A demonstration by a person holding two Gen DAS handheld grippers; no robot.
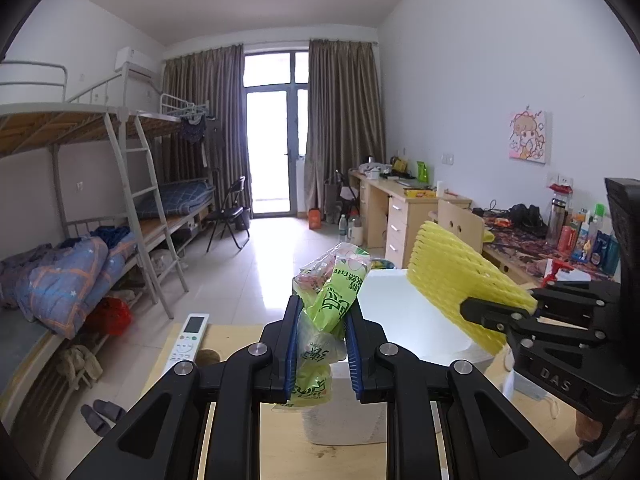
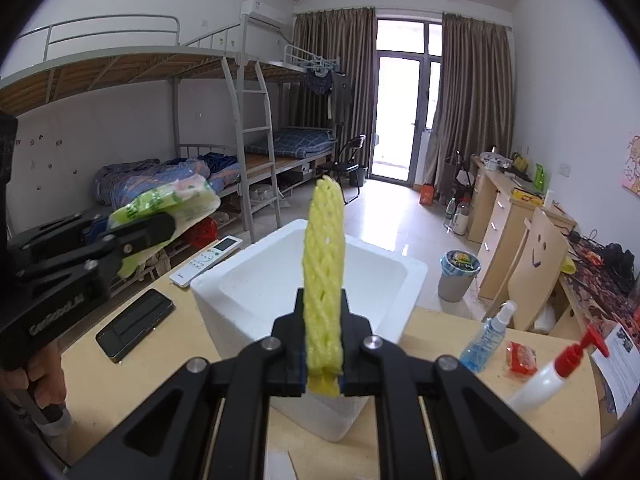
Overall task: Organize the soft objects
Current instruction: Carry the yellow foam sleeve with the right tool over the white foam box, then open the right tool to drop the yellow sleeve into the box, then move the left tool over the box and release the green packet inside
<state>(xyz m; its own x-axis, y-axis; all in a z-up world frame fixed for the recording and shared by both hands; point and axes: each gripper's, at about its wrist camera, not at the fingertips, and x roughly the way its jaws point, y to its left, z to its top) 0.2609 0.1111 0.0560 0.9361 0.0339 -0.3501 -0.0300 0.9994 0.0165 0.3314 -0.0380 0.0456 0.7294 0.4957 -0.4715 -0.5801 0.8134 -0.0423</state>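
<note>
Both soft things lifted and carried toward the white foam box (image 2: 308, 280), open-topped on the worktop (image 2: 436, 332). Left gripper (image 1: 322, 344) clamped on a crumpled green plastic bag (image 1: 332, 300), blue pads pressing its middle, bag ends sticking out above and below. Right gripper (image 2: 323, 344) closed tight on a yellow foam fruit net (image 2: 323, 264), held upright by its lower end and squeezed thin between the jaws.

From the right wrist view, net directly in front of the box opening, above the near rim. From the left wrist view, bag just to the left of the box, net reaching in from the right over its top; left gripper seemingly not yet over the cavity, though fisheye distortion makes that hard to judge.

Step in hand: transport, with placing into the box not yet done. Next move likely calls for bringing each gripper over the opening, tipping down so the soft item hangs inside the walls, then parting the jaws. Worth taking turns, since two grippers crowd a small opening. Bag light and springy, apt to cling to the pads or drift; net apt to spring back once released.

Nearby and best left alone: remote control (image 2: 208, 258), black phone (image 2: 136, 324), blue spray bottle (image 2: 486, 338), red-capped pump bottle (image 2: 552, 374).
</note>
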